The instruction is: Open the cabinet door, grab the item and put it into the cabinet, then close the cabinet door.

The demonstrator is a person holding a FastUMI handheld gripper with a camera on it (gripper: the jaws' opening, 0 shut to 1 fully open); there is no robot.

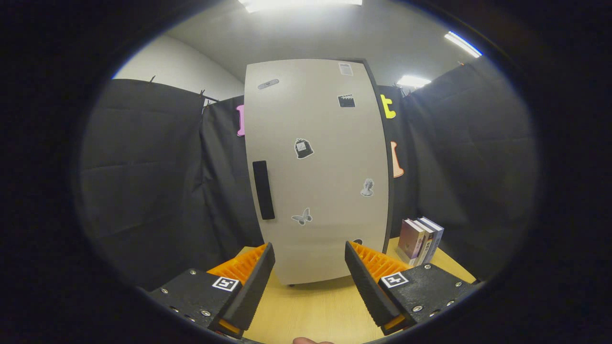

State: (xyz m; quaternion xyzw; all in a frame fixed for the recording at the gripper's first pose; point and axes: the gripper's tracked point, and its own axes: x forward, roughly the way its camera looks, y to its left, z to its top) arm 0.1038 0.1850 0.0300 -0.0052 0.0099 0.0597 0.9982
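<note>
Pale grey cabinet (318,167) stood shut at frame centre, handle (263,189) centre-left, books (420,240) lower right awaiting storage; the gripper (310,270) hung spread and empty below, apparently readied for the handle.

No text, brand or number can be read. The cabinet door (318,167) carries small picture stickers (303,148) and a paper label (345,69) near its top, its print too small to make out. The spines of the books (420,240) beside the cabinet are illegible. The gripper (310,272), fingers spread apart, bears square coded markers (225,283), not writing.
</note>
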